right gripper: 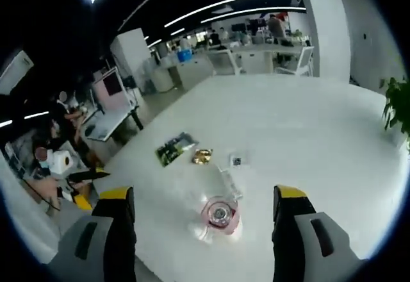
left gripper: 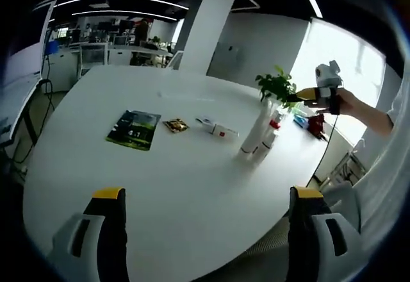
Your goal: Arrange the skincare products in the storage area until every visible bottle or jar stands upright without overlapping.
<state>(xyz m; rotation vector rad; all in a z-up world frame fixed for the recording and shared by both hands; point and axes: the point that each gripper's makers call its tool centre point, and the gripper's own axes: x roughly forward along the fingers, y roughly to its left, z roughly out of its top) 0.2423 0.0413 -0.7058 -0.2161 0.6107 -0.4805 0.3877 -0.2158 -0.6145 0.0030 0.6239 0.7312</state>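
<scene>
The left gripper (left gripper: 206, 199) hovered above the near edge of a large white rounded tabletop (left gripper: 186, 186), its two grey, yellow-tipped jaws spread wide apart with nothing between them. Across the tabletop from it, two tall white bottles (left gripper: 258, 136) stood upright and just beside each other, the nearer one capped in red, close to a clear vase holding a leafy green plant (left gripper: 277, 88). To their left lay a small white and red box (left gripper: 218, 128) on its side, then a small gold-brown packet (left gripper: 175, 125), then a flat green printed booklet (left gripper: 134, 129), all apart from one another. Beyond the plant, a person's hand (left gripper: 349, 102) held the right gripper (left gripper: 324, 90) in the air over the far side of the tabletop, and small red and teal items (left gripper: 309, 123) sat beneath it, too small to identify. In the right gripper view, the right gripper (right gripper: 204, 215) looked down with its jaws also wide open and empty; a clear bottle with a pink cap (right gripper: 219, 216), seen from above, stood on the tabletop (right gripper: 307, 134) between the jaws but untouched by either. Further off lay a clear wrapped item (right gripper: 229, 182), a small white square packet (right gripper: 236, 161), the gold packet (right gripper: 202, 156) and the green booklet (right gripper: 174, 148).
</scene>
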